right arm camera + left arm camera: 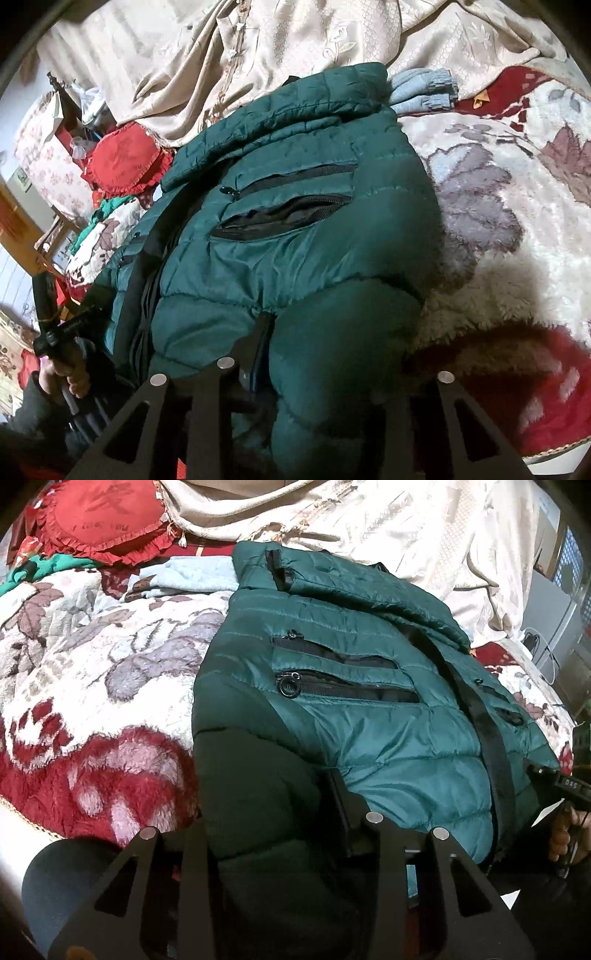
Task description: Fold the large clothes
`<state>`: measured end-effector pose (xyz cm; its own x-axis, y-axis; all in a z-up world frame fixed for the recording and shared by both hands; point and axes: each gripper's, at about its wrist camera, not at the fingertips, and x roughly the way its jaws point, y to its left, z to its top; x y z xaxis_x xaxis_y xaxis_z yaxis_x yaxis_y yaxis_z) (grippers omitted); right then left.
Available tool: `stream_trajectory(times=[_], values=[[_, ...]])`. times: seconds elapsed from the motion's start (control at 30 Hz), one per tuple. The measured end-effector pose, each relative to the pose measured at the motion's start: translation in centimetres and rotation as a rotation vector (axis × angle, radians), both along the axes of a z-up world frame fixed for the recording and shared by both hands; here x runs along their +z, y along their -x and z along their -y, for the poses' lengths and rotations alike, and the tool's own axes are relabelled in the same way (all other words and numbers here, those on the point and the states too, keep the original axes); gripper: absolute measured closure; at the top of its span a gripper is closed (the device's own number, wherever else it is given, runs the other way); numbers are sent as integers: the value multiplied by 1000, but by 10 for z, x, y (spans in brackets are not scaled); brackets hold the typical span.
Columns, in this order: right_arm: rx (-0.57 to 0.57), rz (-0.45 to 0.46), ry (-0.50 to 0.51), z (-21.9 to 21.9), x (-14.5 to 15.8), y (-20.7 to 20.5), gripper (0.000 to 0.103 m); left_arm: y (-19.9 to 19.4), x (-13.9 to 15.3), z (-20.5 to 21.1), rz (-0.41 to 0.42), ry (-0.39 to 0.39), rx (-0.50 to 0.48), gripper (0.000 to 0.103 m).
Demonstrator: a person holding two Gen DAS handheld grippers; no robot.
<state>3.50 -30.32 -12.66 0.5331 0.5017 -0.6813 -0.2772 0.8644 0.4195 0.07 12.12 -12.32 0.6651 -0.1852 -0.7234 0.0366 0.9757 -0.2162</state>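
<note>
Left wrist: left gripper point(275, 834) narrowly open, fingers clamping a dark fold of the green puffer jacket point(354, 709), which spreads ahead over the floral blanket point(92, 672); right wrist: right gripper point(317, 354) likewise pinching the jacket's near hem, jacket body ahead.

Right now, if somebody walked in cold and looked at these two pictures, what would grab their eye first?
The teal puffer jacket would: it fills the middle of both views, laid front-up on a floral fleece blanket, with two chest pocket zips gaping open. Next, the left tool and right tool each have a bulge of its near hem between their fingers. A red frilled heart cushion sits at the far edge by cream bedding.
</note>
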Motion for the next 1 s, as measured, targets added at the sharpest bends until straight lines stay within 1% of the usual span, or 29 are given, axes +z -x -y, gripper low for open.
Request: stream_trajectory(times=[0.07, 0.27, 0.4, 0.7, 1.0], values=[[-1, 5, 5, -2, 0, 1, 68, 0, 0, -1, 1, 3, 5, 65], [-21, 13, 15, -6, 1, 3, 68, 0, -1, -2, -1, 11, 14, 61], [-8, 16, 46, -10, 3, 3, 68, 0, -2, -4, -5, 16, 13, 57], [-12, 2, 31, -9, 2, 1, 67, -2, -2, -3, -12, 11, 8, 51], [-3, 16, 56, -12, 4, 1, 67, -2, -4, -2, -19, 12, 6, 47]])
